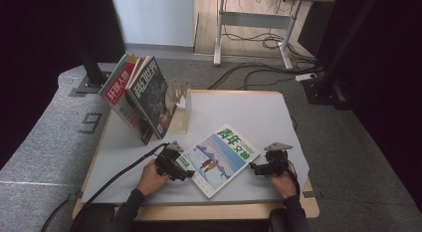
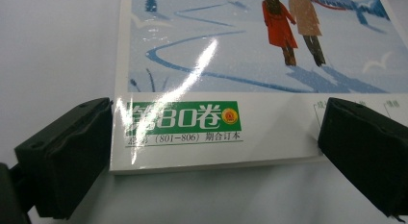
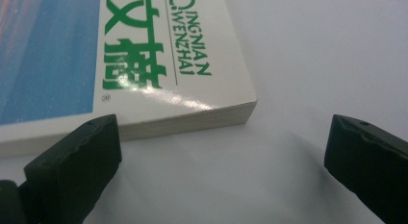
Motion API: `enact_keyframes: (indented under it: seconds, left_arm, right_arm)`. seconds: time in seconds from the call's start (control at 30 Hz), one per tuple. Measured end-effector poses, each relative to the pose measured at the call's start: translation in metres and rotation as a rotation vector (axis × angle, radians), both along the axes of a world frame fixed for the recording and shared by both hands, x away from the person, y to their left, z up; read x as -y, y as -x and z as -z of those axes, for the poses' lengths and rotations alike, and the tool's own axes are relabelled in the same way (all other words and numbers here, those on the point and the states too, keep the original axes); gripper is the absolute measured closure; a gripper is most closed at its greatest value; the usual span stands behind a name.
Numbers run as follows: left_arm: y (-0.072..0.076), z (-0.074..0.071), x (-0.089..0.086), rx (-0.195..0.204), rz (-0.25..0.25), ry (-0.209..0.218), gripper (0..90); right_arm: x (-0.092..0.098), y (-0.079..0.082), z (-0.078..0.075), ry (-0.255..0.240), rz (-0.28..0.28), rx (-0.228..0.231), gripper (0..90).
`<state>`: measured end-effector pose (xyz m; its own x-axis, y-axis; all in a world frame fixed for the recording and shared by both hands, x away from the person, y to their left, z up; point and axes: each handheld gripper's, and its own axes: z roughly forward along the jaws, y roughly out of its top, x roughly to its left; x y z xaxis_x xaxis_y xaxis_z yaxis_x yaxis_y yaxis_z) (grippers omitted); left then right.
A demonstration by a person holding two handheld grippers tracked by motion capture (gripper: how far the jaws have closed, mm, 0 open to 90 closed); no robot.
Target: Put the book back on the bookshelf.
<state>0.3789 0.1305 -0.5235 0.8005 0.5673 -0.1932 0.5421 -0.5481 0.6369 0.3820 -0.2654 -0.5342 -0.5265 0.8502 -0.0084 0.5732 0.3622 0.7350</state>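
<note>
Both grippers were released, the left gripper (image 1: 185, 173) and right gripper (image 1: 254, 168) flanking the magazine (image 1: 219, 160) lying flat near the table's (image 1: 278, 117) near edge. Approach seemed under way; next, a firm edge grasp, probably toward the far-left rack (image 1: 180, 105).

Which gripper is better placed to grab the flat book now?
Left. The left gripper has open jaws on both sides of the book edge; the right gripper is open off its corner.

Grey carpet floor (image 1: 348, 157), black curtains (image 1: 45, 48), desk frame (image 1: 259, 23) behind (cables (image 1: 259, 75) trailing).
</note>
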Motion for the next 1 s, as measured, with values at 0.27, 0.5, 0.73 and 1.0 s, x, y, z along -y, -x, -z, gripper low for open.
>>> enact_keyframes:
  seconds: [0.27,0.5,0.73,1.0]
  left_arm:
    - [0.013,-0.001,0.004,0.028,0.028,-0.056,0.0]
    - [0.021,-0.002,0.007,0.012,0.047,-0.058,0.4]
    - [0.031,-0.003,0.011,-0.013,0.08,-0.046,0.4]
    - [0.028,-0.005,0.008,-0.023,0.099,-0.001,2.9]
  right_arm:
    - [-0.001,-0.016,-0.001,-0.004,0.023,-0.004,0.0]
    - [-0.002,-0.028,-0.002,-0.001,0.045,0.0,0.0]
    - [-0.003,-0.046,-0.001,-0.009,0.077,0.001,0.0]
    - [-0.002,-0.052,-0.002,-0.014,0.088,0.001,7.6]
